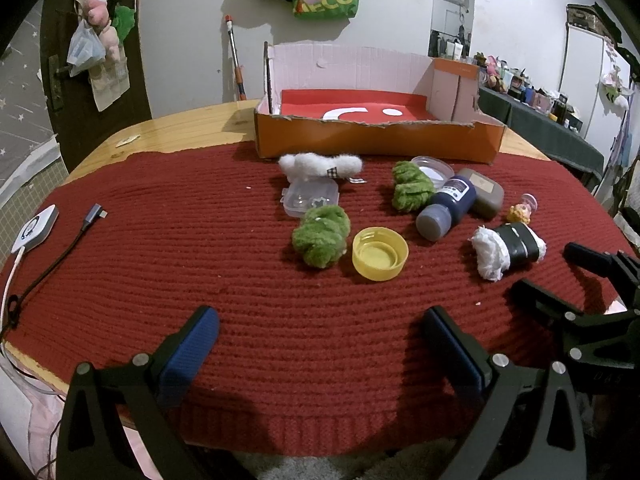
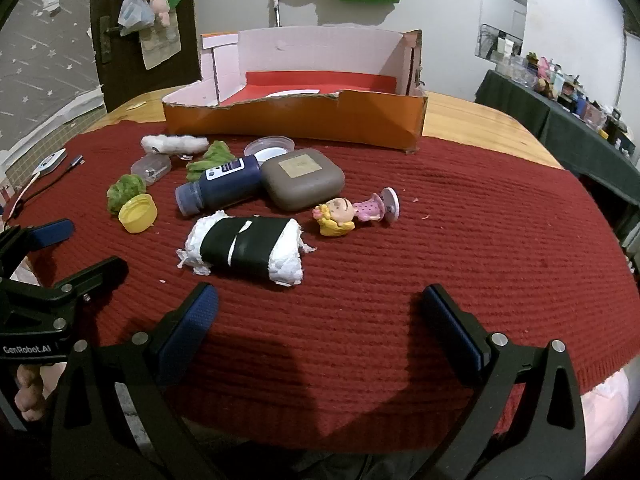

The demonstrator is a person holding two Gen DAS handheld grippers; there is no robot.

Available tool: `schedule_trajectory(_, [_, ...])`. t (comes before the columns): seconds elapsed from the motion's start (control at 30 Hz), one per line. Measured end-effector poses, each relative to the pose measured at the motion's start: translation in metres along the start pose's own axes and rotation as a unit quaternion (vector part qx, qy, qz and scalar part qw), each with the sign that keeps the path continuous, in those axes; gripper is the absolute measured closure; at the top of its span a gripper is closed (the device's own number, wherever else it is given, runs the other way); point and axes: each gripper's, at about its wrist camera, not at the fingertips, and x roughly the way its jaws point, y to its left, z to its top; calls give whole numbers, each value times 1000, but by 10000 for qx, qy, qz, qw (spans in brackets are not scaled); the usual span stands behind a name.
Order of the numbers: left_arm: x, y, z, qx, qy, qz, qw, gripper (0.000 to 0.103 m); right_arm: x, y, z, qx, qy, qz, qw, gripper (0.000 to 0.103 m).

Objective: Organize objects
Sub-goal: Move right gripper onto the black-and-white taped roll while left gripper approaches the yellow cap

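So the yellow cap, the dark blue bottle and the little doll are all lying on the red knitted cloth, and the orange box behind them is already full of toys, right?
Not quite. The orange box holds no toys; the left wrist view shows only its red lining with white shapes. The rest stands: the yellow cap, the dark blue bottle and the little doll all lie on the red knitted cloth.

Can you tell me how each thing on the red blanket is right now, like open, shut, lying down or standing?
Left gripper: open, empty.
Right gripper: open, empty.
Orange cardboard box: open, front torn.
Dark blue plastic bottle: lying down, capped.
Yellow plastic cap: hollow side up.
Grey-brown rounded case: shut.
Small doll figure: lying down.
Black-taped white paper roll: lying down.
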Motion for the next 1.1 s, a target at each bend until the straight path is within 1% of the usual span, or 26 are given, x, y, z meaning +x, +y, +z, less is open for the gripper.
schedule_trajectory(0.17, [0,-2,-2,-18,-6,-72,10000,3,0,5,1,-74,4,69,9999,0])
schedule_trajectory(0.23, [-1,-3,-4,-14,-20,-94,10000,9,1,7,2,-102,-1,111,9999,1])
schedule_trajectory(0.27, [-2,-2,1,-8,-19,-119,9999,11,1,9,3,-117,2,133,9998,3])
schedule_trajectory(0.33, [-3,-3,2,10,-11,-188,9998,20,1,10,4,-149,1,173,9997,6])
schedule_trajectory(0.4, [-4,-4,3,23,-11,-249,9997,24,1,11,4,-166,0,222,9996,10])
schedule_trajectory(0.5, [-5,-6,6,38,4,-374,9993,33,0,14,5,-190,-3,293,9994,15])
schedule_trajectory(0.67, [-4,-12,12,119,27,-487,9987,38,1,19,7,-228,-10,451,9987,21])
schedule_trajectory(0.73, [-2,-15,14,164,18,-486,9987,45,2,23,8,-297,-6,483,9984,23])
schedule_trajectory(0.83, [2,-16,17,193,12,-502,9986,47,5,26,10,-332,-11,509,9982,25])
schedule_trajectory(0.93, [5,-17,20,225,4,-518,9984,54,7,27,12,-335,-10,545,9980,26])
schedule_trajectory(1.1, [11,-18,26,277,-6,-544,9981,61,11,28,17,-353,0,599,9976,31])
